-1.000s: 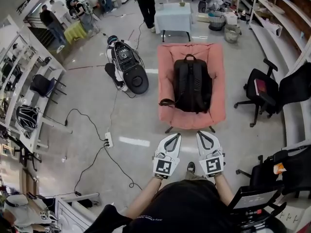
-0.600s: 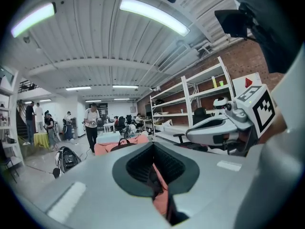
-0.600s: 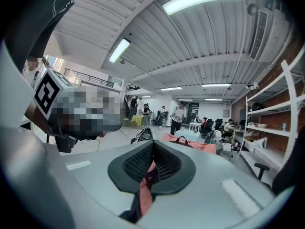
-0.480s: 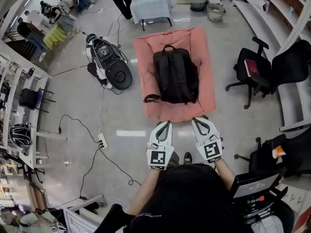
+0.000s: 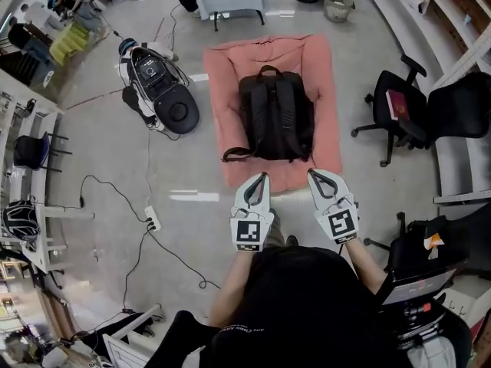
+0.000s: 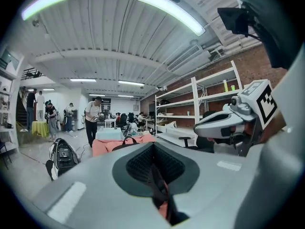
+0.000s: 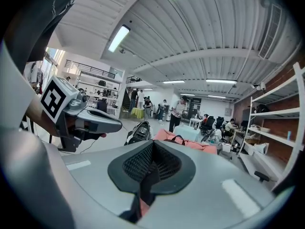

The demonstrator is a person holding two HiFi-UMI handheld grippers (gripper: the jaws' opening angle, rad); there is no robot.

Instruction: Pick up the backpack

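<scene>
Left gripper point(image 5: 261, 178): jaws clenched together, empty, at the near edge of the pink cushioned seat point(image 5: 326, 67).
Right gripper point(image 5: 314, 175): jaws likewise closed on nothing, at 3 o'clock of the left one.
Backpack point(image 5: 276, 117): black, lying flat mid-seat at 12 o'clock of both grippers, apart from them, top handle toward 12 o'clock.
Office chair point(image 5: 395, 113): at 3 o'clock of the seat.

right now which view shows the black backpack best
The head view: the whole black backpack lies flat on the pink cushion. Each gripper view shows only its top handle poking above the cushion's edge.
</scene>
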